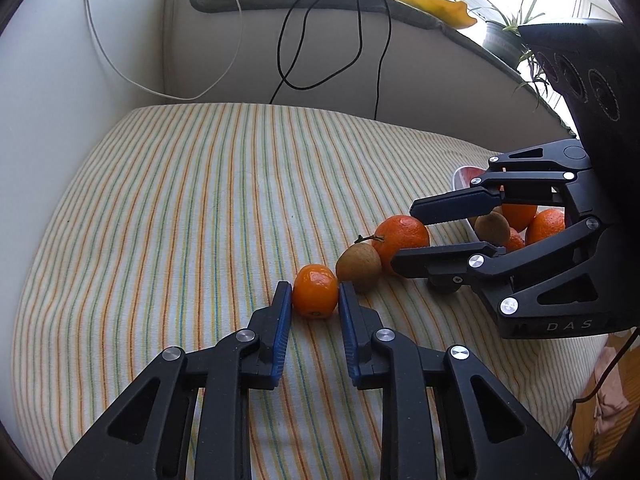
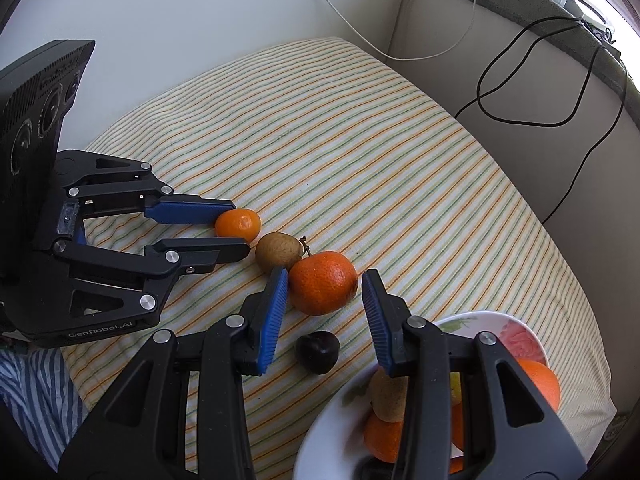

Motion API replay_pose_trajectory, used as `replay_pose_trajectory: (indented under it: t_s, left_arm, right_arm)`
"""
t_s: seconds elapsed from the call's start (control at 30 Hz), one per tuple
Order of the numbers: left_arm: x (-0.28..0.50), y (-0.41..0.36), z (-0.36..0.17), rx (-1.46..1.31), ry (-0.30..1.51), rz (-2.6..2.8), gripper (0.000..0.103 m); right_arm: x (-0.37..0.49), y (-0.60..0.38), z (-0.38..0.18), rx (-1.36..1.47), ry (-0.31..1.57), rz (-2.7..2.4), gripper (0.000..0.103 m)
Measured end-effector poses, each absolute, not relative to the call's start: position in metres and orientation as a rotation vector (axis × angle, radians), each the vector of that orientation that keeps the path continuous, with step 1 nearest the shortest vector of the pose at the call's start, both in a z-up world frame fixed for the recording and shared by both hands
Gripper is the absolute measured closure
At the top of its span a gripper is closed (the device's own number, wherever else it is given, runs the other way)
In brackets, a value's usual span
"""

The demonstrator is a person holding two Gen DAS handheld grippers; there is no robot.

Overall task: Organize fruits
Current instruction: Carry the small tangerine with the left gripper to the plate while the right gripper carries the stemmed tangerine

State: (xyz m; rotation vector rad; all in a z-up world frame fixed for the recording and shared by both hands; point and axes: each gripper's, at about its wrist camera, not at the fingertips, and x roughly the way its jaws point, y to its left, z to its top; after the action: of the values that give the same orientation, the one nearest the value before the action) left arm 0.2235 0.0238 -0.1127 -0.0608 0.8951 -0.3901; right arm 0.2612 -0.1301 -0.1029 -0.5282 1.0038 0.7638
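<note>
On the striped cloth [image 1: 180, 208], a small orange [image 1: 314, 294], a brown kiwi [image 1: 359, 266] and a larger orange [image 1: 400, 236] lie in a touching row. My left gripper [image 1: 315, 288] is shut on the small orange [image 2: 239, 224], with a blue pad against each side. My right gripper [image 2: 326, 274] straddles the larger orange [image 2: 322, 282]. Its left pad touches the fruit, its right pad stands just clear, so it is open. A dark plum [image 2: 317, 351] lies under that gripper. The white plate [image 2: 332, 432] at lower right holds oranges and a kiwi.
White and black cables [image 1: 288, 40] hang down the pale wall behind the table. A sill with a potted plant [image 1: 504, 36] and a yellow object [image 1: 436, 4] runs along the back right. Blue-striped fabric [image 2: 36, 392] shows past the table's near left edge.
</note>
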Motion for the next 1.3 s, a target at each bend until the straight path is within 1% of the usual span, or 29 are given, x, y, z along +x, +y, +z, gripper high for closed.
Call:
replay_pose_trajectory:
  t_s: [0.2,0.5,0.93,1.3]
  left_arm:
    - [0.226,0.022,-0.112,-0.060,0.894,-0.389,0.082]
    - [0.220,0.026,-0.112,-0.071,0.880,-0.378,0.082]
    - [0.200,0.023,-0.090,-0.098,0.834,-0.394,0.082]
    - [0.176,-0.017,-0.069,-0.096,0.793,-0.473,0.082]
  right_arm:
    - [0.264,-0.130,-0.105,-0.505,1.028,0.781,0.065]
    - [0.263,-0.143,-0.097,-0.446,1.008,0.765,0.066]
    - [0.238,-0.176,-0.057,-0.324,0.915,0.757,0.066]
    - [0.215,-0.238,-0.027,-0.207,0.846,0.687,0.066]
